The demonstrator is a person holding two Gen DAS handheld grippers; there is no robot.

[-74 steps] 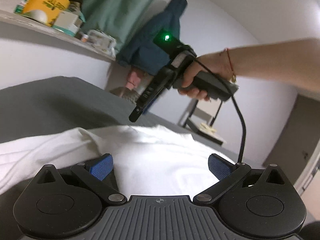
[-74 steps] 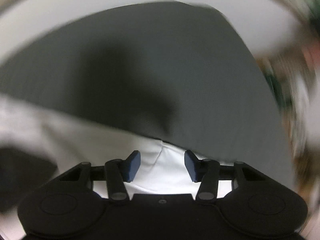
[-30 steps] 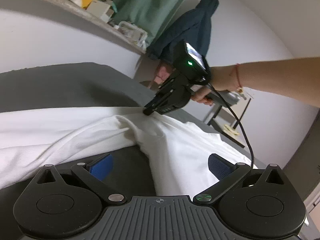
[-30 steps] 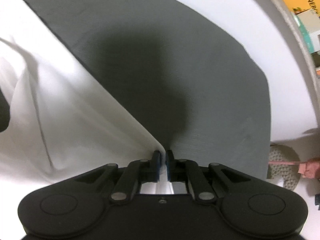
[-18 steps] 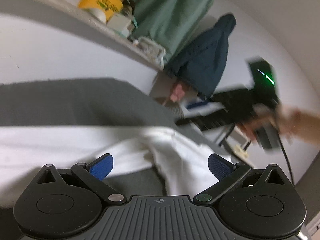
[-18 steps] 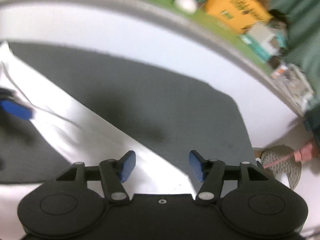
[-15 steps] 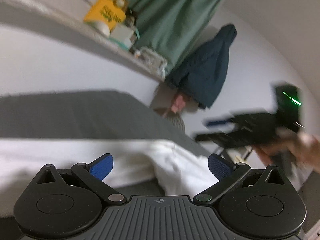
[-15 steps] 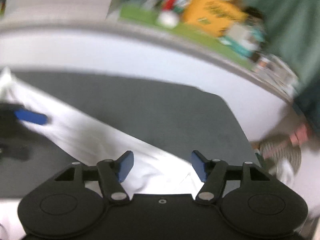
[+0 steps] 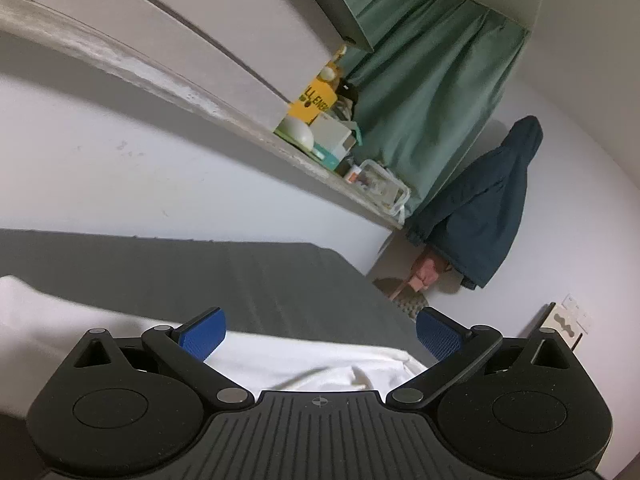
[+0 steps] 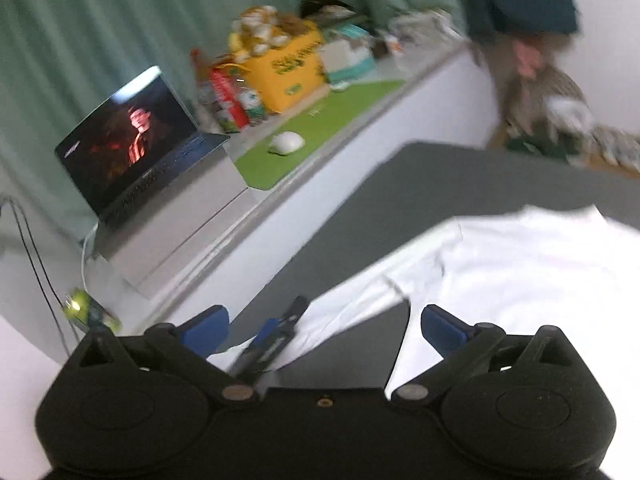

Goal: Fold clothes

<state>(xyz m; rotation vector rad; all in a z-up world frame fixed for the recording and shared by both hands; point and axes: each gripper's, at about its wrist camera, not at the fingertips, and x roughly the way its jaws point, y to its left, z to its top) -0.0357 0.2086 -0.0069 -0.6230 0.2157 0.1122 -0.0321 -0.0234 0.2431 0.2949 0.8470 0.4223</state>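
Observation:
A white garment (image 9: 304, 364) lies on the dark grey bed (image 9: 240, 276); in the right wrist view the garment (image 10: 520, 264) spreads to the right, one part folded over. My left gripper (image 9: 318, 330) is open and empty, raised just above the garment's edge. My right gripper (image 10: 324, 326) is open and empty, held above the bed (image 10: 460, 176). The left gripper's blue-padded fingers (image 10: 272, 338) show low between the right gripper's fingers, over the cloth.
A ledge (image 9: 200, 100) along the wall holds a yellow box (image 9: 314, 100), small boxes and a white mouse (image 10: 286, 143). A laptop (image 10: 136, 144) stands open on a white box. A green curtain (image 9: 424, 80) and a dark jacket (image 9: 488, 204) hang beyond.
The right gripper, shut on the garment's edge a second ago, has opened, let go and swung away up. The left gripper has tilted up; the right hand has left its view.

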